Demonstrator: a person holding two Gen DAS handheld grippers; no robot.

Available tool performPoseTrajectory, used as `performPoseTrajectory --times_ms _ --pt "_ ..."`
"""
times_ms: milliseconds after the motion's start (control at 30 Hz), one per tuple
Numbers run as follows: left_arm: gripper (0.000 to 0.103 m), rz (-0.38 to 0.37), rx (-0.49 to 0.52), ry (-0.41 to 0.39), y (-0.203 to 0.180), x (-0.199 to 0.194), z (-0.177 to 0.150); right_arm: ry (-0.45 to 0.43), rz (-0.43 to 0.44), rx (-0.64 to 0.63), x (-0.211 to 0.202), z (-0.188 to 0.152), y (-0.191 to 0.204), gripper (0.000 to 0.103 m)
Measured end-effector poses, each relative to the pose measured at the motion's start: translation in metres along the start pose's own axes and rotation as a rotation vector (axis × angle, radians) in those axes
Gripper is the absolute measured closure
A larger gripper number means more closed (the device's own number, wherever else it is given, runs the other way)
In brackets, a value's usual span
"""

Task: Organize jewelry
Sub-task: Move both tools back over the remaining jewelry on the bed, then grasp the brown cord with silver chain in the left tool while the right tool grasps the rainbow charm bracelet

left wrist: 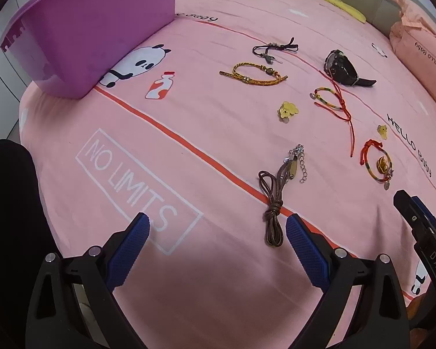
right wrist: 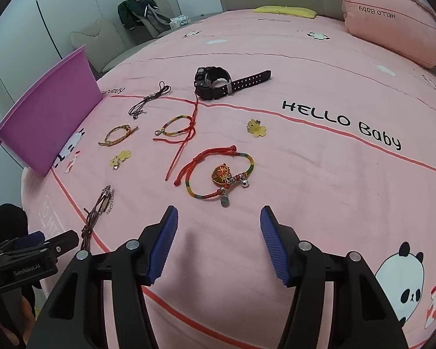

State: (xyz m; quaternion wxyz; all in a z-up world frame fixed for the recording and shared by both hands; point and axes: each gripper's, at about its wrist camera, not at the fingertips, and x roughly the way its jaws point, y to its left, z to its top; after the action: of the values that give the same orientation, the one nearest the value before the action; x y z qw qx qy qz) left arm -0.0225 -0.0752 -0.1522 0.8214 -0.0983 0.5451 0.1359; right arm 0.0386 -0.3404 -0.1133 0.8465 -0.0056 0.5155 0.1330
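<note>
Pink bedspread (right wrist: 319,174) carries the jewelry spread out singly, each piece apart enough to be picked alone, with the purple tub (right wrist: 49,116) waiting at the bed's left edge, presumably to receive them. Both claws hang empty with jaws spread: the left gripper (left wrist: 218,226) beside the brown cord necklace (left wrist: 271,221), the right gripper (right wrist: 219,218) just short of the charm bracelet (right wrist: 218,177), likely first picks.

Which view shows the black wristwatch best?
The right wrist view: the black wristwatch lies side-on, its perforated strap fully visible. In the left wrist view the watch is smaller, seen end-on, strap mostly foreshortened.
</note>
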Motion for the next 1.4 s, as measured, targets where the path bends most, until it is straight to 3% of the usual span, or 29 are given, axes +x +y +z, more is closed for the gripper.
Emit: performPoseTrajectory --times_ms 333,1000,1267,1367,1400 --pt "0.010 -0.010 -0.034 -0.018 -0.007 0.015 0.001 0.046 0.052 -0.049 0.028 0.011 -0.007 0.046" --pt "0.010 0.022 -0.055 -0.051 -0.022 0.031 0.007 0.043 0.025 -0.106 0.052 0.023 -0.004 0.046" --pt "0.010 0.032 -0.045 -0.059 -0.028 0.036 0.008 0.049 -0.026 -0.175 0.060 0.022 0.007 0.047" --pt "0.019 0.015 -0.025 -0.060 -0.030 0.035 0.009 0.048 -0.026 -0.193 0.061 0.022 0.010 0.065" --pt "0.026 0.007 -0.008 -0.060 -0.032 0.035 0.009 0.050 -0.034 -0.202 0.061 0.022 0.012 0.078"
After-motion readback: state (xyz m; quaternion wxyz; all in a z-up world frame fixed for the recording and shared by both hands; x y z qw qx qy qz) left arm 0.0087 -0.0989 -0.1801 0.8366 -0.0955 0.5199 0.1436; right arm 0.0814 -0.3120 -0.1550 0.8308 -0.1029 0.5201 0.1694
